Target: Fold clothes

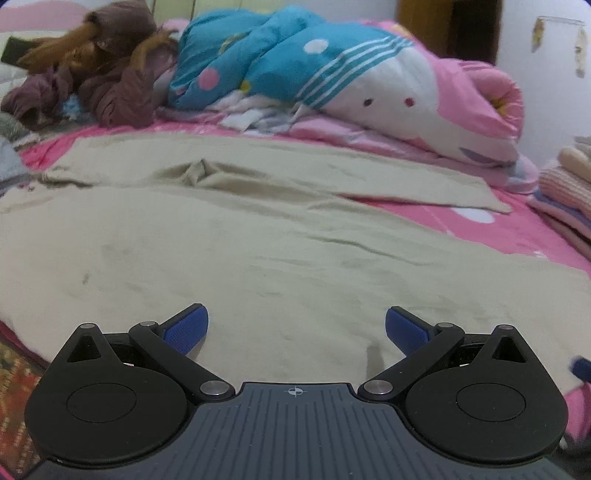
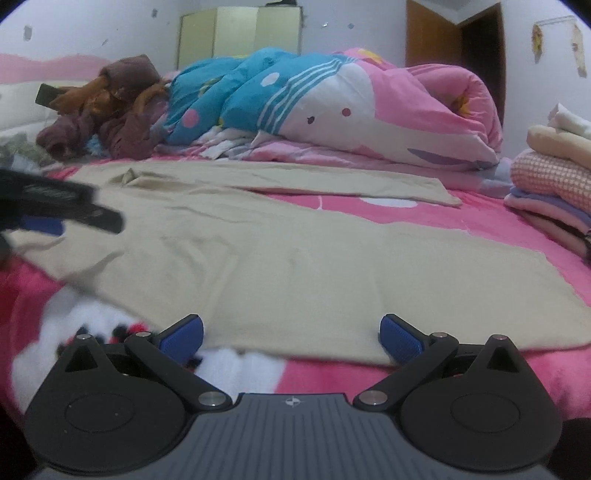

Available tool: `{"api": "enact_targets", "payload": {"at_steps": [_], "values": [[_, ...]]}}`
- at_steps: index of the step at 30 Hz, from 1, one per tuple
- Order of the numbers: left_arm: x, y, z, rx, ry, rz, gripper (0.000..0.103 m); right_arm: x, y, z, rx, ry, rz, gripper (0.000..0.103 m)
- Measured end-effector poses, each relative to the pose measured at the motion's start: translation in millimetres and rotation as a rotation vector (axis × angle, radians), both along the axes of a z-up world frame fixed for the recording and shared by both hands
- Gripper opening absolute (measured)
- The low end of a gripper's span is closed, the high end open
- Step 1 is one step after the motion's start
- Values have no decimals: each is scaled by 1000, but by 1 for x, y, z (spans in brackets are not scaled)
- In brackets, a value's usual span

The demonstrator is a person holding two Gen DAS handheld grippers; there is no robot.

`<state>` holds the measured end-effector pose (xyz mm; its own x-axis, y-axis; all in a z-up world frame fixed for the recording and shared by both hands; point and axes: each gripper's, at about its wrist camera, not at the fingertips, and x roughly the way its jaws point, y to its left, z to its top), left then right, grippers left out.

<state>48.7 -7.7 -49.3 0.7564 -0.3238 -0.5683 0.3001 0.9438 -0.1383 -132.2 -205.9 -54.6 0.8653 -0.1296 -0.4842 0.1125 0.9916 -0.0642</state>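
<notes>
Two grippers are in use, both with jaws spread wide and nothing between them.

Left wrist view: we record the left gripper (image 1: 296,326) low over beige trousers (image 1: 236,236), a soft matte cloth with shallow creases and faint dark marks, spread flat over most of a pink printed bedsheet (image 1: 498,221). One leg runs far right, the other near right. Its blue ribbed finger pads (image 1: 186,330) sit on black linkage arms; whether they touch the cloth we cannot tell. At the far side lies a puffy rolled quilt (image 1: 332,74) in blue, white and pink with dots and stripes, and to its left a crumpled maroon and brown heap of clothes (image 1: 103,74). A stack of folded items (image 1: 569,184) is cut off at the right edge. A blue blur at the near right edge is too indistinct to identify.

Right wrist view: we find the right gripper (image 2: 291,336) at the near hem of the trousers (image 2: 295,266), over a white cartoon print on the bedsheet (image 2: 480,221) that the other view does not show. The left gripper (image 2: 55,210) appears blurred at the left, above the cloth. This view also shows the folded stack (image 2: 550,184) more fully, with a checked pink layer, plus a pale wardrobe (image 2: 240,33) and a brown door (image 2: 432,37) behind the quilt (image 2: 332,103). The heap of clothes (image 2: 107,110) sits far left.
</notes>
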Motion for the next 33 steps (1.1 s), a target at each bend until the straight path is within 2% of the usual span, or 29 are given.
{"api": "enact_targets", "payload": {"at_steps": [3,5,8,11,16,21,22,27,30,33], "values": [[7,-4,-6,23,34,23,103,-8,4,10,-39,17,22,103],[5,-9,-7,64,25,24,103,-8,4,22,-40,-14,33,103],[3,-11,-7,81,20,25,103,13,0,42,-25,-75,32,103],[3,-10,-5,74,27,27,103,50,-3,56,-11,-99,18,103],[3,-10,-5,77,35,26,103,122,0,50,81,4,-7,103],[5,-9,-5,78,39,22,103,150,13,19,59,140,-12,103],[5,-9,-5,78,40,20,103,150,16,15,51,160,-9,103],[4,-8,-5,73,42,18,103,123,18,8,45,145,11,103],[5,-5,-4,57,47,17,103,104,13,6,61,124,18,103],[5,-8,-6,75,40,15,103,83,11,5,65,99,40,103]]}}
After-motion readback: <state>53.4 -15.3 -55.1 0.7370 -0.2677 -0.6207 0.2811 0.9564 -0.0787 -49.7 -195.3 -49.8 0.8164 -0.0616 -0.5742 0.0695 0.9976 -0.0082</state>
